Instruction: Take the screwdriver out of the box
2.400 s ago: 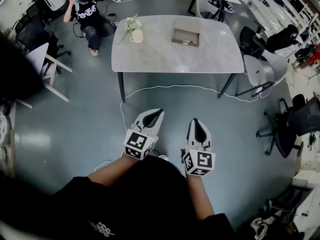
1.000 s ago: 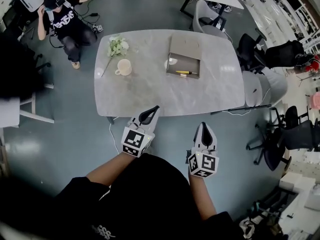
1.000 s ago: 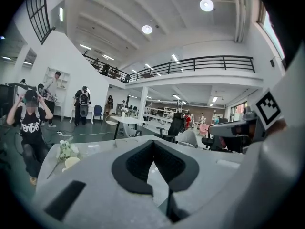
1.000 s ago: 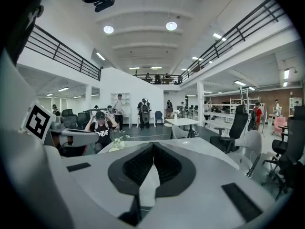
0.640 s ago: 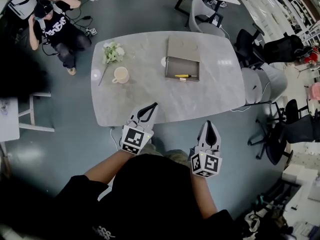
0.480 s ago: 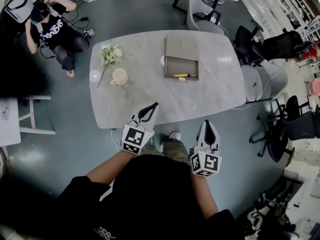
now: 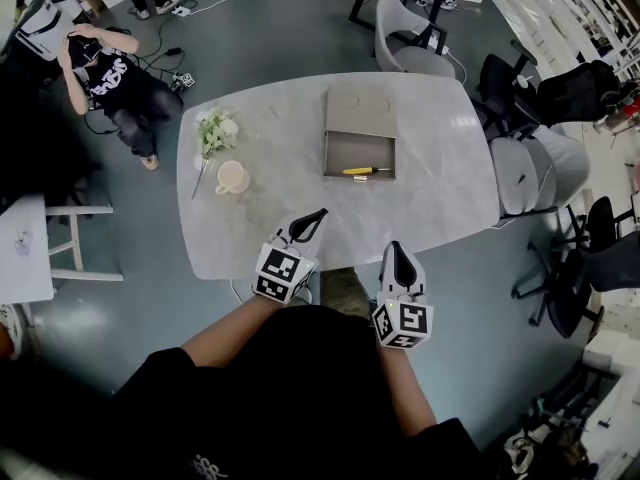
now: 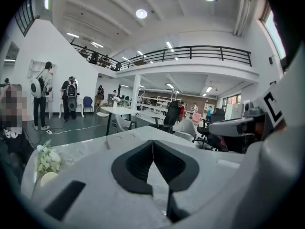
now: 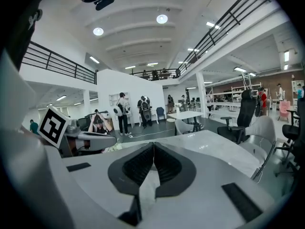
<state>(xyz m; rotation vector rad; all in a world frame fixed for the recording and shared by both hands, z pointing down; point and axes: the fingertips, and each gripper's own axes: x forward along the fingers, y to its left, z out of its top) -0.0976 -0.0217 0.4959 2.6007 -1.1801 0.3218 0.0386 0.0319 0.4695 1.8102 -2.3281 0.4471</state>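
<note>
A shallow grey box point(image 7: 358, 151) lies open in the middle of the grey marble table point(image 7: 280, 238), its lid point(image 7: 358, 102) folded flat behind it. A yellow-handled screwdriver point(image 7: 362, 171) rests along the box's near wall. My left gripper point(image 7: 319, 213) hangs over the table's near edge, shut and empty, well short of the box. My right gripper point(image 7: 397, 246) is just off that edge, also shut with nothing held. Closed pads show in the left gripper view point(image 8: 153, 142) and in the right gripper view point(image 9: 153, 144).
A cream cup point(image 7: 232, 177) and a white flower bunch point(image 7: 213, 131) sit on the table's left part. Grey chairs point(image 7: 520, 168) stand at the right and behind point(image 7: 400, 30). A person point(image 7: 108, 76) sits on the floor at far left.
Both grippers have come forward toward the table, from over the floor to its near edge. The box and screwdriver have not moved on the table.
</note>
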